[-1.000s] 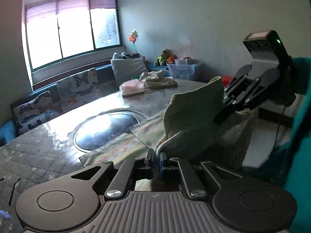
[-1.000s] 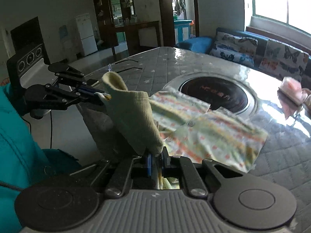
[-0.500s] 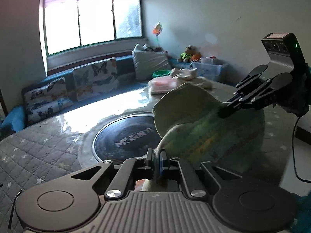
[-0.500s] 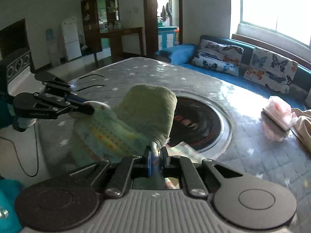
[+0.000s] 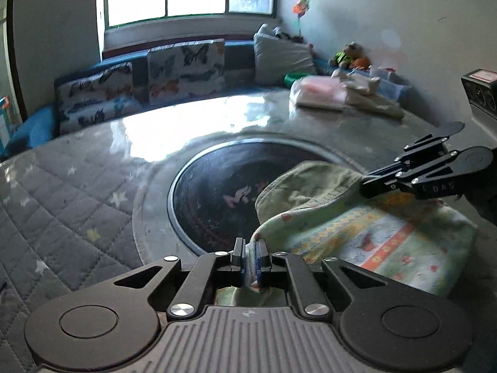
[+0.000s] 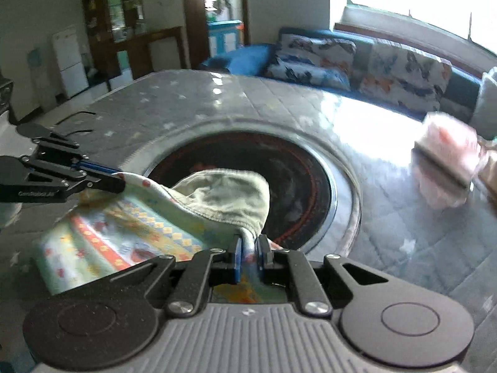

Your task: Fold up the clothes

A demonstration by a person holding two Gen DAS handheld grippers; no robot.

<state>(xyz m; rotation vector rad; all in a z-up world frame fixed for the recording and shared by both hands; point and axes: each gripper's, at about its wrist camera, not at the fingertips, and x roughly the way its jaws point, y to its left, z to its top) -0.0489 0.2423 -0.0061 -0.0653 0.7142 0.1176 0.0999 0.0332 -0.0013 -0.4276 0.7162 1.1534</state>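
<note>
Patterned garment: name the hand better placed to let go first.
Neither clearly. Left gripper and right gripper each have the patterned garment between jaws that have just been opening, fold already laid on the table.

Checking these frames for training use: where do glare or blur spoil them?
Left wrist view: window glare whitens the table; garment slightly smeared. Right wrist view: window overexposed, pink bundle and garment motion-blurred.

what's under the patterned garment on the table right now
The garment lies on the quilted table, its ribbed edge overlapping the rim of the dark round inset. Whatever lies beneath its folded layers is covered and cannot be seen.
</note>
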